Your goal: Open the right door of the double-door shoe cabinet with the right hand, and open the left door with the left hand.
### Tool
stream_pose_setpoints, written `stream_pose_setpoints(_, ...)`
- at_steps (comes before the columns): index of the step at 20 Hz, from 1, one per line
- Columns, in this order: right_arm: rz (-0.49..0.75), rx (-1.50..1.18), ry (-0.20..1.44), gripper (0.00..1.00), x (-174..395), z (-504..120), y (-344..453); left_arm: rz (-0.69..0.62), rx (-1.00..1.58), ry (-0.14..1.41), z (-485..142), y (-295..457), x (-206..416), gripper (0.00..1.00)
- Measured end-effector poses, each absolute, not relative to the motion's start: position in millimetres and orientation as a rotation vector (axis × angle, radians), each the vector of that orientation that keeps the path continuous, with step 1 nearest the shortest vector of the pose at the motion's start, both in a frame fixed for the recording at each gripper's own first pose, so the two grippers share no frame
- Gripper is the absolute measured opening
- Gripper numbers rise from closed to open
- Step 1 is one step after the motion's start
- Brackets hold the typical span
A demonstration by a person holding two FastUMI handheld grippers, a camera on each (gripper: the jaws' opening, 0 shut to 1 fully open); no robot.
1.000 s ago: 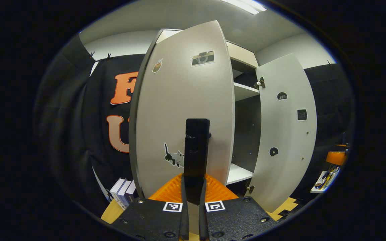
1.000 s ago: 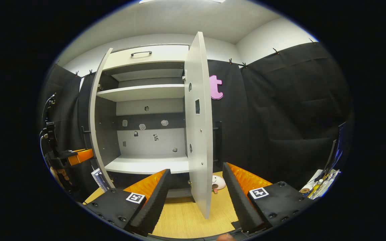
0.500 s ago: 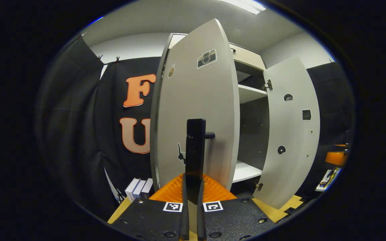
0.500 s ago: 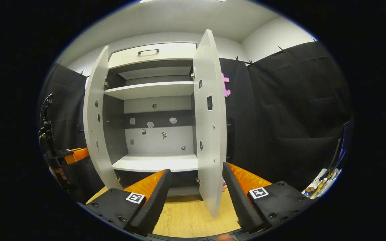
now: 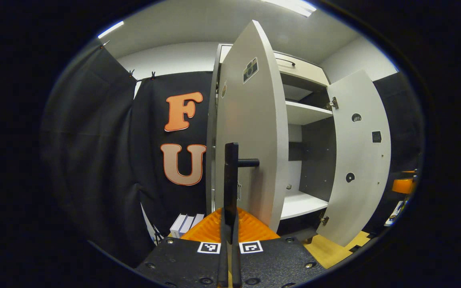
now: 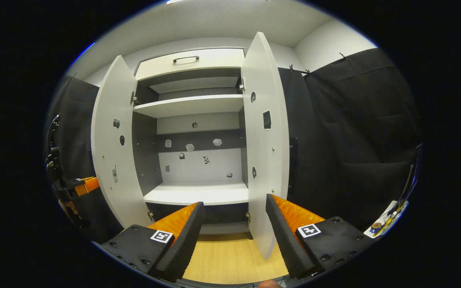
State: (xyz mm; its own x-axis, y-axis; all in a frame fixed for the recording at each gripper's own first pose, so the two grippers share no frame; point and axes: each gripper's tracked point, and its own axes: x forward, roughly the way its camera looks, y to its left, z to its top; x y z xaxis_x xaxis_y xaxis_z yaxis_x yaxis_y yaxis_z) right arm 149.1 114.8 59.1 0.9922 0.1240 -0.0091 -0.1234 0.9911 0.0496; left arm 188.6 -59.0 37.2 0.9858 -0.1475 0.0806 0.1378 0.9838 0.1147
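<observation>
Straight ahead of your left tool [image 5: 229, 224], the left door [image 5: 250, 128] stands swung well out from the cabinet [image 5: 302, 112], nearly edge-on to you, and your fingers are pinched tight on its black handle [image 5: 231, 176], which runs upright between them with a short peg joining it to the door face. Stickers show on that door's front, one a little camera near the top. Past it, the right door [image 5: 360, 160] hangs wide open too, inner side toward you, with white shelves between. From your right tool [image 6: 230, 224], both doors flank the open cabinet: left door [image 6: 112, 148] out on one side, right door [image 6: 264, 140] out on the other, just beyond your fingertips. That tool's fingers are spread wide and hold nothing; the right door's lower edge sits between them but farther off, not touching. Low at the left edge, your left tool [image 6: 80, 186] shows behind the left door. Wooden floor [image 6: 230, 260] lies below.
</observation>
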Motion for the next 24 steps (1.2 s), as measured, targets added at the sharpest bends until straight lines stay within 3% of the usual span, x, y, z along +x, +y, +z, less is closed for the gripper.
stream_pose_setpoints(14,0.168,0.038,0.015,0.97,145.2,54.2,141.0,-0.075,0.066,-0.072,37.1,-27.7,177.1,0.02)
stream_pose_setpoints(24,0.167,0.034,0.017,0.97,146.1,52.2,140.8,-0.115,0.024,-0.043,35.4,-44.0,150.8,0.0)
